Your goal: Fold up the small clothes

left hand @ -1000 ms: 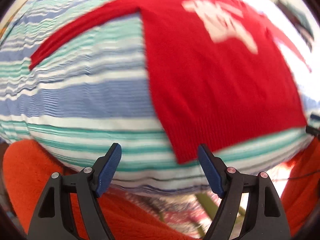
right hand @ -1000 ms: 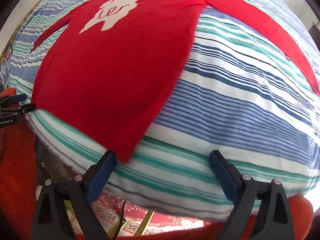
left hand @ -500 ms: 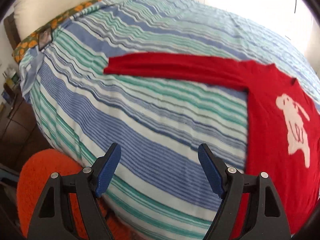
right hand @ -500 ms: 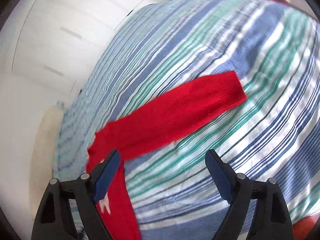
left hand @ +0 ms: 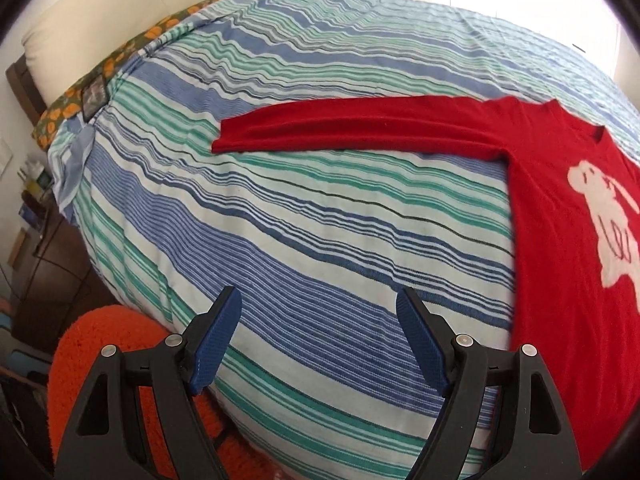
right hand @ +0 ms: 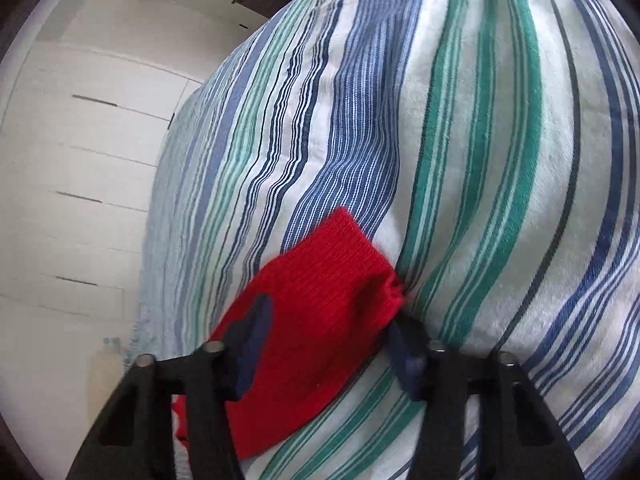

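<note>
A red sweater (left hand: 560,200) with a white animal figure lies flat on the striped bedspread (left hand: 300,220), its left sleeve (left hand: 340,128) stretched out to the left. My left gripper (left hand: 318,340) is open and empty, hovering above the bedspread near the bed's edge, well short of the sleeve. In the right wrist view my right gripper (right hand: 332,344) is low over the bedspread (right hand: 480,160) with the cuff of the other red sleeve (right hand: 320,304) lying between its still-spread fingers; the cuff edge bunches at the right finger.
An orange shaggy rug (left hand: 100,360) lies on the floor beside the bed. A cream headboard (left hand: 100,8) and floral pillow (left hand: 80,96) sit at the bed's far left end. White wardrobe doors (right hand: 80,160) stand beyond the bed.
Both grippers swung outward from the sweater's hem. The left now faces the left sleeve. The right has closed in on the right sleeve's cuff, which now lies between its fingers.
</note>
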Demonstrator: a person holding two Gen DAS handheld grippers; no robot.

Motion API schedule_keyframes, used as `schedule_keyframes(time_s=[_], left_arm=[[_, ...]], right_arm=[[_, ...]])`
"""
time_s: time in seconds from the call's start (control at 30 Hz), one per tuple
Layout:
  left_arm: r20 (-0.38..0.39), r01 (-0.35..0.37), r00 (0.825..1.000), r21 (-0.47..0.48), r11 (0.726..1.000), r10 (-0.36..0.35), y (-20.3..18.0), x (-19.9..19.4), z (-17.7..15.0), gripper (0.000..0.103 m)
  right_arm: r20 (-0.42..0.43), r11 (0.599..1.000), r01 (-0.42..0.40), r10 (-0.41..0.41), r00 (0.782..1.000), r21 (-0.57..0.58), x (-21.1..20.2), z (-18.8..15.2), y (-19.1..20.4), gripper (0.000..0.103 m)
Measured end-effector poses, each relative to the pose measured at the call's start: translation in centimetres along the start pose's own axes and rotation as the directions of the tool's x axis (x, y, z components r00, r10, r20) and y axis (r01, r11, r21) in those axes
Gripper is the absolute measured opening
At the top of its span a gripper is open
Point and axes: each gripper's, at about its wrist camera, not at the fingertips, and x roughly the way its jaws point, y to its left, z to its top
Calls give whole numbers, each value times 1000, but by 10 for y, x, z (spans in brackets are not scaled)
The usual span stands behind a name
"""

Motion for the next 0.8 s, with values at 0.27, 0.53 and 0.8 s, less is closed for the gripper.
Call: schedule_keyframes(time_s=[0.27, 0.53, 0.8], left_arm=[[-45, 42, 998, -12, 999, -42, -2, 13, 2, 82], [-66, 82, 994, -72, 994, -86, 11, 14, 2, 82], [-113, 131, 982, -158, 979, -149, 27, 21, 2, 82]], right_arm=[[28, 862, -183, 222, 975, -473, -79, -43, 157, 8], [-373, 427, -520, 384, 845, -740, -109, -266, 347, 9], [-581, 446, -649, 299, 757, -617, -41, -333, 375, 86]])
